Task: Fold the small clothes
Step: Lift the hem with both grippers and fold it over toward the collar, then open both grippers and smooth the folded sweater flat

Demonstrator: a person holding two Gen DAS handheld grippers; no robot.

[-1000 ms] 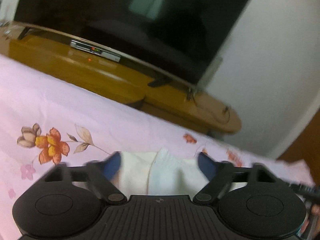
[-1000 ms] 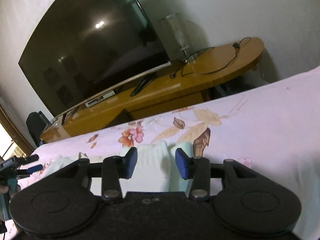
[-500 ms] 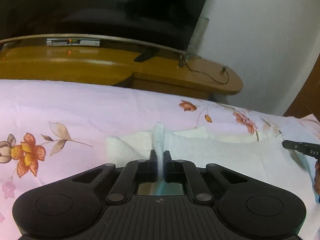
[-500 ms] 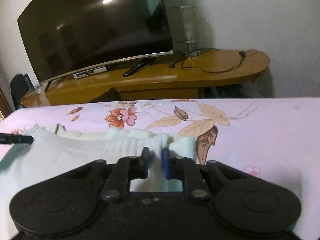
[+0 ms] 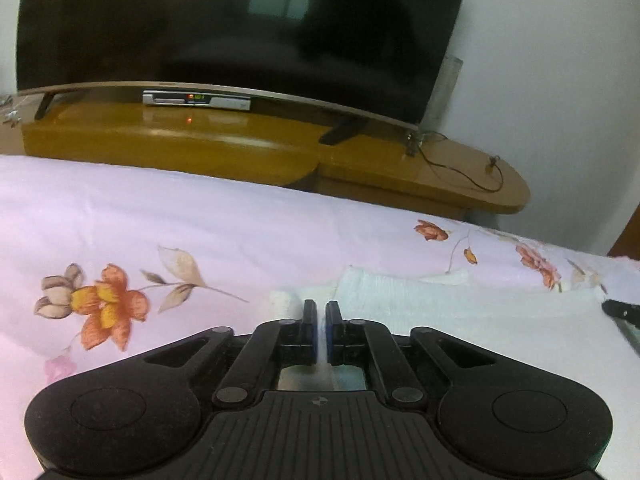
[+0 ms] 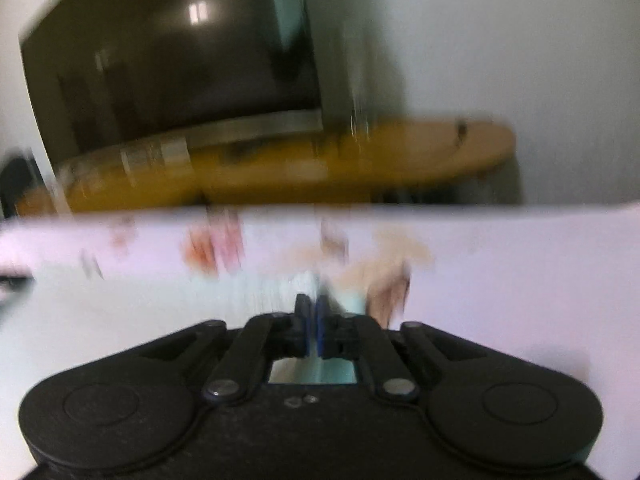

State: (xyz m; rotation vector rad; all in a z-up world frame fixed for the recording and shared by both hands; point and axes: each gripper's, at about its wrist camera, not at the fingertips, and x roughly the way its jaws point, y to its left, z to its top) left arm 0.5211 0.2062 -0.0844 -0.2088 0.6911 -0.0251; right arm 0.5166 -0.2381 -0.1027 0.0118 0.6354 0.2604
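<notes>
A small white ribbed garment lies on the pink floral bedsheet. My left gripper is shut on the garment's left edge, with cloth pinched between the blue pads. In the right wrist view, which is motion-blurred, my right gripper is shut on the garment's right edge. The tip of the right gripper shows at the right edge of the left wrist view.
Beyond the bed stands a curved wooden TV stand with a large dark TV, a set-top box and a cable. A white wall is at the right.
Both grippers closed on the garment's edges within the last second. The right gripper is now moving fast, blurring its view; the left has shifted slightly with the cloth.
</notes>
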